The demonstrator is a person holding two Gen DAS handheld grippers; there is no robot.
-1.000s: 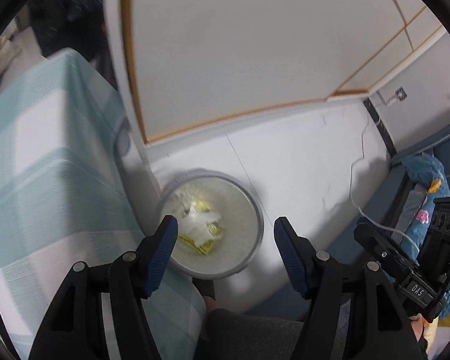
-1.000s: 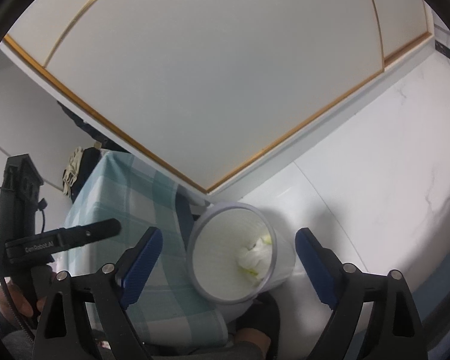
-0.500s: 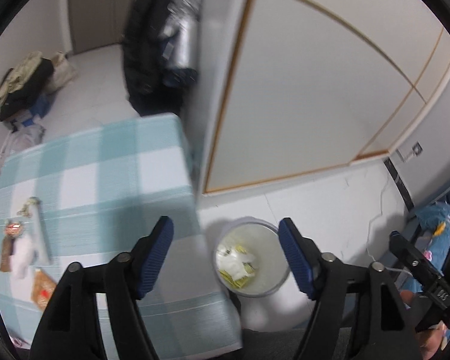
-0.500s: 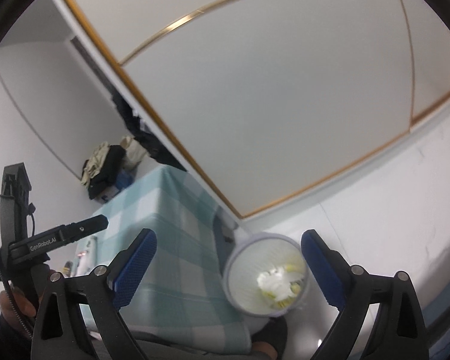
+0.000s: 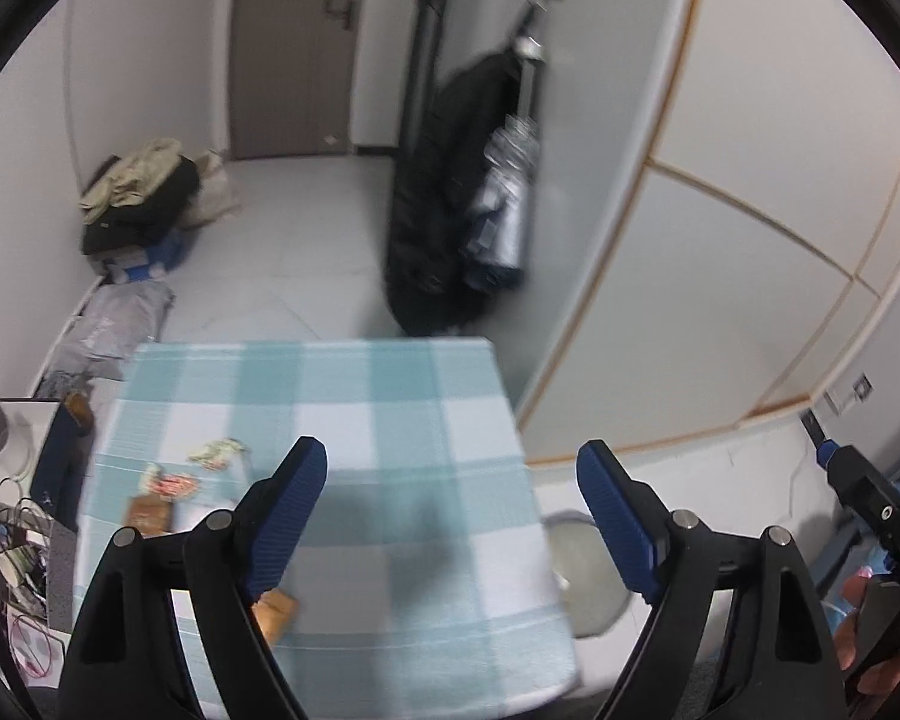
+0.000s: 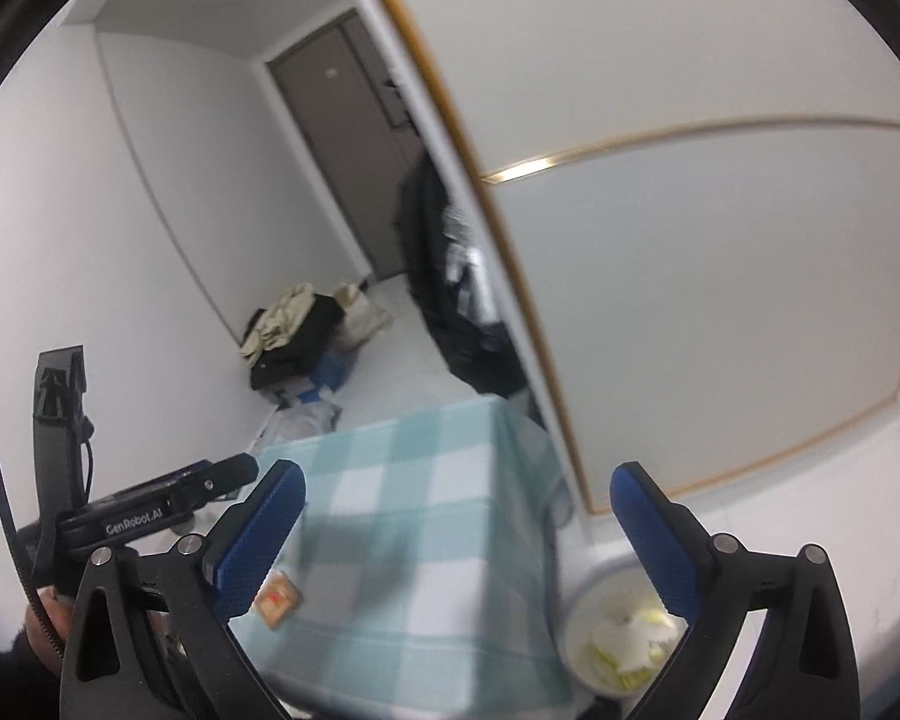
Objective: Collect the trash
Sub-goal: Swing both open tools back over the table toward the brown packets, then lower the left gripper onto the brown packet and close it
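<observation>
Both views swung up from bin [image 6: 618,642]; apparently empty jaws opening wide.

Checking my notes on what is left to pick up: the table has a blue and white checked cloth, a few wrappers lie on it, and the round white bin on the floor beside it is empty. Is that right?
Not quite: the round white bin is not empty. The right wrist view shows white and yellow scraps lying inside it. The rest holds: the blue and white checked cloth covers the table, and a few wrappers lie on it.
</observation>
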